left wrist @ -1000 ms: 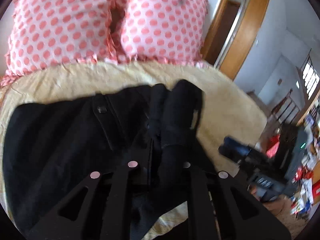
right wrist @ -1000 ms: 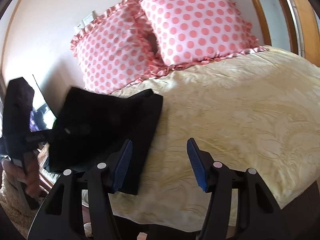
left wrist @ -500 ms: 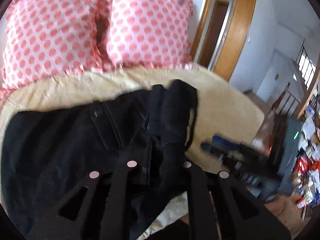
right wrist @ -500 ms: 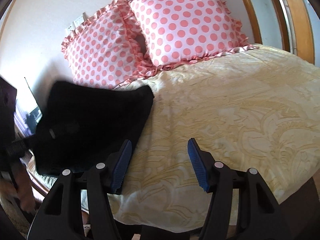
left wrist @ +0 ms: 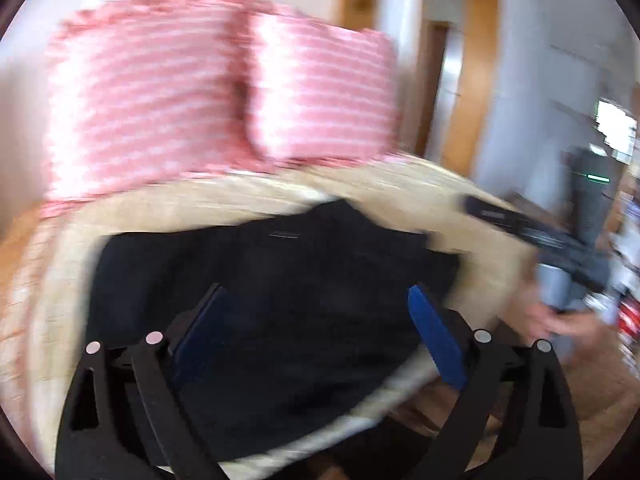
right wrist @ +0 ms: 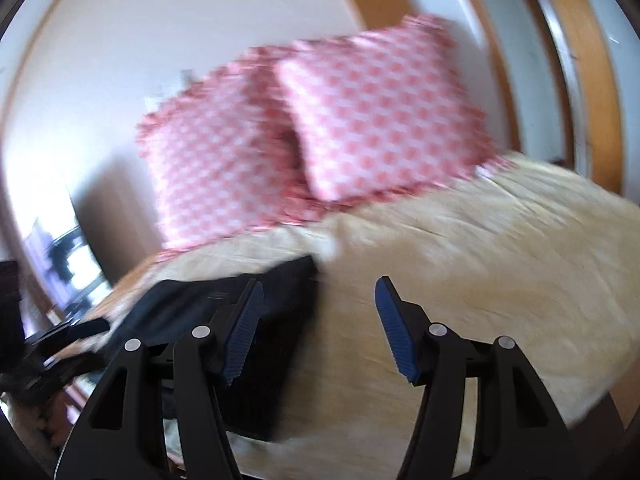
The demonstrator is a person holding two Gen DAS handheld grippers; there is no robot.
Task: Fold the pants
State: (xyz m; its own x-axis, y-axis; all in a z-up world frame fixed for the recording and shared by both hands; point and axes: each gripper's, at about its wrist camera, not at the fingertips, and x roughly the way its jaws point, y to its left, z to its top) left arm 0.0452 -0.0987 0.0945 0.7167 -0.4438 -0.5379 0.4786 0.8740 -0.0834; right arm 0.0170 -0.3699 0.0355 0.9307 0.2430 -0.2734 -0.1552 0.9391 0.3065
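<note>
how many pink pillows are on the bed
2. They stand side by side at the head of the bed: the left pillow and the right pillow, edges touching. More could sit outside the blurred frames.

The pants (left wrist: 280, 300), lying below and ahead of the left tool (left wrist: 316, 336), are matt black cloth. The bedspread (right wrist: 500, 248) ahead of the right tool (right wrist: 320, 328) is pale yellow woven fabric with a faint sheen. Beyond it, two pillows (right wrist: 380, 120) are soft pink-and-white cloth. Both tools look like matt black plastic with ribbed blue pads (right wrist: 394, 332). The door frame (right wrist: 600, 80) is glossy varnished wood.
</note>
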